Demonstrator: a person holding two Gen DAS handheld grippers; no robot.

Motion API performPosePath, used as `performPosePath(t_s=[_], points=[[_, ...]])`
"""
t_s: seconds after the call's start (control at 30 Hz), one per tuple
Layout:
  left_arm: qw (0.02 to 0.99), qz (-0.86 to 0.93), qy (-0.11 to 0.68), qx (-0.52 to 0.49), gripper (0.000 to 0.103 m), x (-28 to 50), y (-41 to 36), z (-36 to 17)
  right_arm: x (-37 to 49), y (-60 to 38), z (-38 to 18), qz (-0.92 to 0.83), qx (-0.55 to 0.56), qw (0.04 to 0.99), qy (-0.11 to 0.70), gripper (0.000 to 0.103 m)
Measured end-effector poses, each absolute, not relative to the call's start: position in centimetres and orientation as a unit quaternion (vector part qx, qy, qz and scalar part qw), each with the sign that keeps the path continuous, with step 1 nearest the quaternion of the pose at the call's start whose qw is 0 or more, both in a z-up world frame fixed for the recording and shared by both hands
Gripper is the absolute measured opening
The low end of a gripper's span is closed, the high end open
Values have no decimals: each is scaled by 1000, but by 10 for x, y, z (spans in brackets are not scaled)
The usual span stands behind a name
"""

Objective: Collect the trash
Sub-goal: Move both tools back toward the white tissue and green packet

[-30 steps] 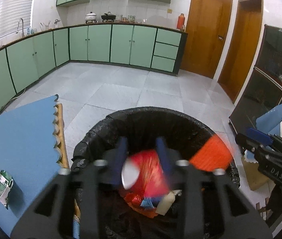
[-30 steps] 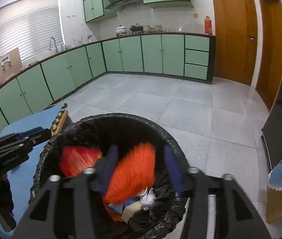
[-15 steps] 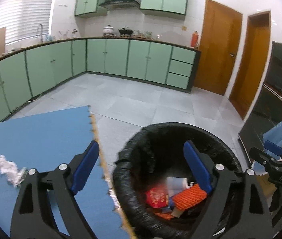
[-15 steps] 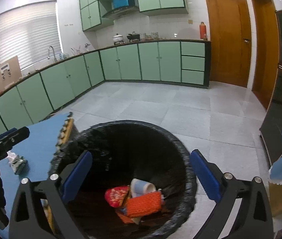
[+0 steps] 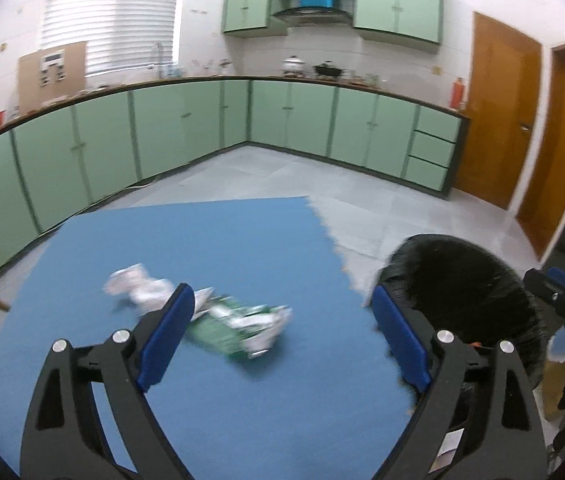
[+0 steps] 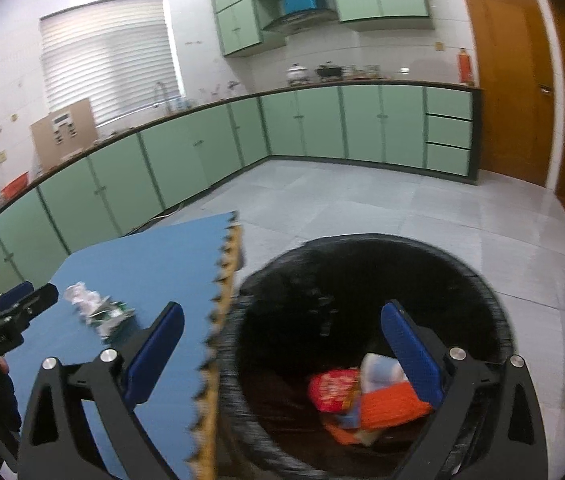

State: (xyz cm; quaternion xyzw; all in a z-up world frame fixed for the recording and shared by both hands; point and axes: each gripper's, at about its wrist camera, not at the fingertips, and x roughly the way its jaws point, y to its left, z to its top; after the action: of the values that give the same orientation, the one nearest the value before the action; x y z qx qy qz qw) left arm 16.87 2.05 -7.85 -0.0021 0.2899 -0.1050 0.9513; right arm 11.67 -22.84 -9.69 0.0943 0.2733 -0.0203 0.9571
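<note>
Left wrist view: your left gripper (image 5: 282,332) is empty, jaws opening; the crumpled wrapper (image 5: 238,320) lies on the blue mat (image 5: 202,240) at 12 o'clock. Looks light, soft, crushable; pinch its bunched middle.

Right wrist view: your right gripper (image 6: 282,348) gapes empty over the bin (image 6: 494,300); wrapper at 10 o'clock.

Matt blue foam mat (image 5: 210,240), crinkly glossy black bin liner (image 6: 362,280).

Left hand-held gripper (image 5: 282,336) opening, right hand-held gripper (image 6: 282,354) wide, both empty
</note>
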Motion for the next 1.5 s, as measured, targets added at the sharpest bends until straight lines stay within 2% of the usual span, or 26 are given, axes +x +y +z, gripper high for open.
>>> performPosePath(t_s=[0.43, 1.23, 1.43, 1.5], points=[[958, -14, 287, 4, 87, 163, 123, -89, 155, -121, -110, 51, 62, 956, 283, 97], [949, 20, 315, 12, 87, 192, 175, -131, 230, -31, -182, 68, 49, 931, 354, 96], [947, 25, 319, 5, 87, 199, 183, -136, 241, -22, -190, 82, 50, 924, 370, 85], [947, 26, 321, 1, 87, 201, 184, -137, 245, -19, -192, 89, 50, 921, 376, 75]])
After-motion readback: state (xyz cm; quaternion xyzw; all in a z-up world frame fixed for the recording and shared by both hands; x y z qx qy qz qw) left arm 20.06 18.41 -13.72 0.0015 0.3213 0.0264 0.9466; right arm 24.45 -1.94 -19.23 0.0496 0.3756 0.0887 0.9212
